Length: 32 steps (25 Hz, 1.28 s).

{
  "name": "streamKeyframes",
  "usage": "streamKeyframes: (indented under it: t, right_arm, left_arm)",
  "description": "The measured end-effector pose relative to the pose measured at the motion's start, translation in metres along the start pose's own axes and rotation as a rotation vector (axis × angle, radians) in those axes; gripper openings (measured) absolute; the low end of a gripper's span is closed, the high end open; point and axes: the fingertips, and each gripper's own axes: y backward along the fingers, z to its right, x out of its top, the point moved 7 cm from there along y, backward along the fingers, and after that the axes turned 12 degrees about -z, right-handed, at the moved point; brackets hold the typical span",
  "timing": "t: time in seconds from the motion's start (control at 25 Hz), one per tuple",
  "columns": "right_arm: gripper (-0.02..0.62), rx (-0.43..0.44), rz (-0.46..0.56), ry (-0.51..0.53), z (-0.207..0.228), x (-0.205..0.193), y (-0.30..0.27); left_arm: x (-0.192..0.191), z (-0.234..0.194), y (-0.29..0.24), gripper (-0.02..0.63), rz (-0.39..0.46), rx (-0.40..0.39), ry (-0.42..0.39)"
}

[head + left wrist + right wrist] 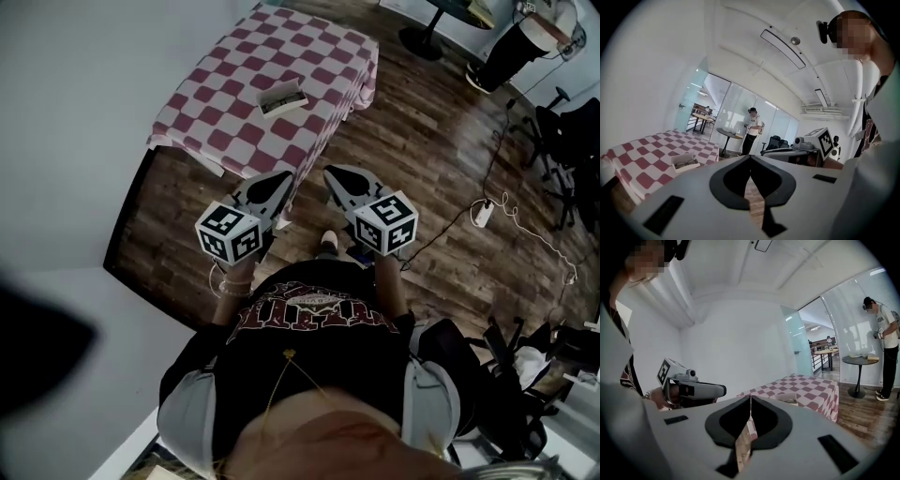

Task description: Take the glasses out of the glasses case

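Fingers (726, 183) of the left gripper (281, 178) and the right gripper (333, 174) are pressed together on nothing, over dark wooden floor (422, 141). An open white rectangular glasses case (282, 97) holding dark-rimmed glasses (686, 163) lies well ahead on the red-and-white checkered tabletop (234, 66).

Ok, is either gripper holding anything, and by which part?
Nothing held. The left gripper and right gripper are both shut and empty; the glasses case lies on the table, untouched.

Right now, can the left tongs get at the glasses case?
Probably not: the left tongs, shut, hang near the person's body, and the glasses case lies well beyond them on the table. Nothing blocks it.
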Motion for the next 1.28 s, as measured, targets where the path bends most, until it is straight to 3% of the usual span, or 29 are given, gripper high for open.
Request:
streamKeyframes:
  t: [0.76,1.28]
  right_arm:
    - [0.021,0.152,-0.068,0.103,0.103,0.027,-0.02]
    - [0.021,0.182,-0.069,0.096,0.128,0.032,-0.037]
  left_arm:
    - [0.038,-0.023,-0.08,-0.002,0.041,0.168,0.068]
    - [0.04,-0.048,-0.094,-0.002,-0.014,0.217,0.107]
